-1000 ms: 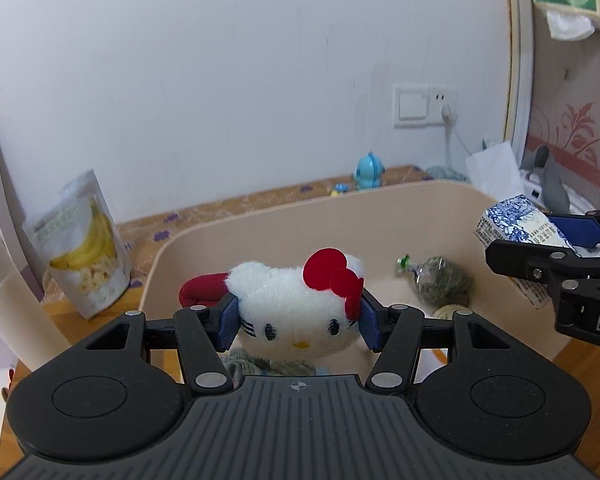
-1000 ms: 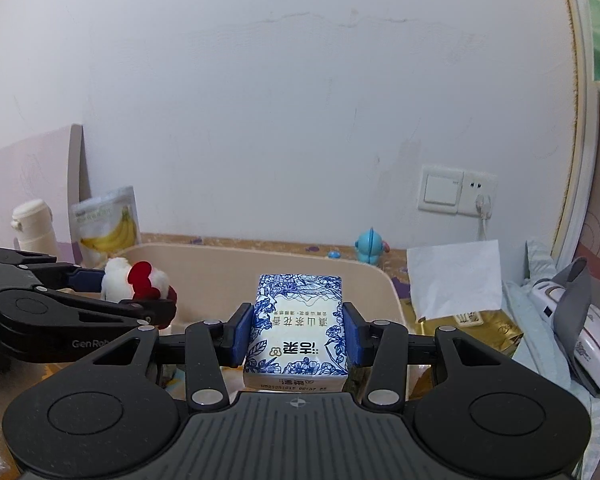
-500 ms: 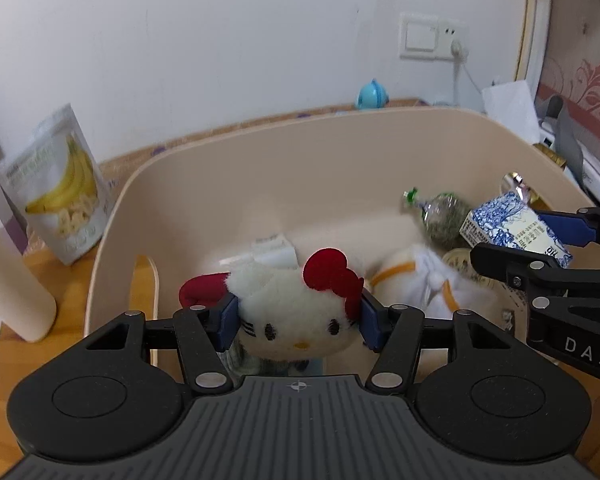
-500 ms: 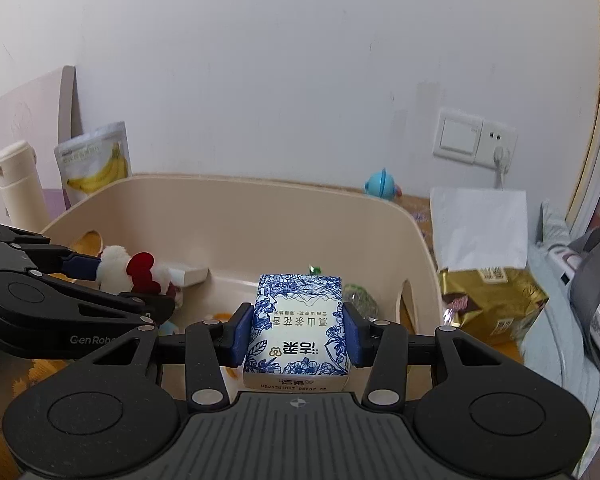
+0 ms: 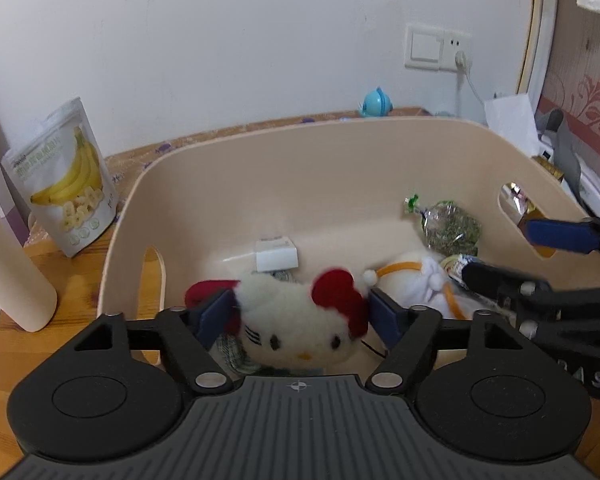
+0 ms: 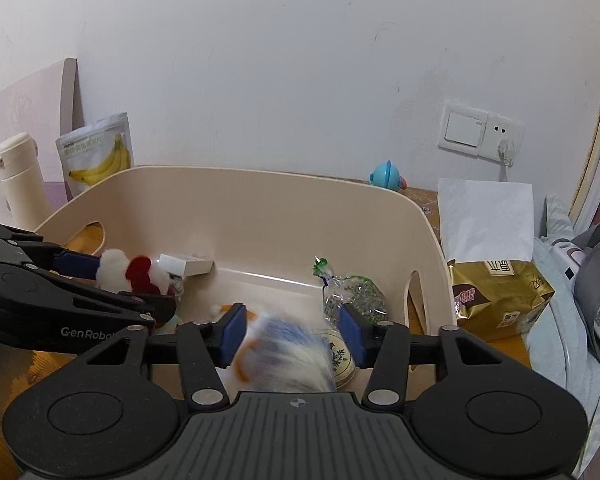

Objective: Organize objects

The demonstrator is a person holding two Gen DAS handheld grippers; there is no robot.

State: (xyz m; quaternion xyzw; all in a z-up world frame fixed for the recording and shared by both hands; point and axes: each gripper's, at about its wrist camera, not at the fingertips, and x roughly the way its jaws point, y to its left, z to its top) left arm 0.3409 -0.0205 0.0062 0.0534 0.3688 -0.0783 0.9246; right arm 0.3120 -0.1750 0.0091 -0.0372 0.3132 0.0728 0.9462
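Observation:
My left gripper [image 5: 298, 312] hangs over the beige bin [image 5: 340, 152] with its jaws spread. The white cat plush with a red bow [image 5: 300, 324] sits between the blue pads, blurred, with a gap on each side. In the right wrist view the left gripper [image 6: 112, 276] and the plush [image 6: 134, 274] show at the left. My right gripper [image 6: 292, 328] is open over the bin. The blue-and-white tissue pack [image 6: 288, 356] is a blurred shape below its pads, free of them.
In the bin lie a white box [image 5: 276, 256], a white plush with orange bands [image 5: 412, 284], a bag of green herbs [image 5: 448, 228] and a round tin [image 6: 338, 356]. Outside stand a banana chip pouch [image 5: 68, 184], a cream bottle [image 6: 18, 184] and a gold bag [image 6: 500, 296].
Both grippers have come down over the bin and opened. The tissue pack has left the right pads and is dropping. The plush has come loose between the left pads.

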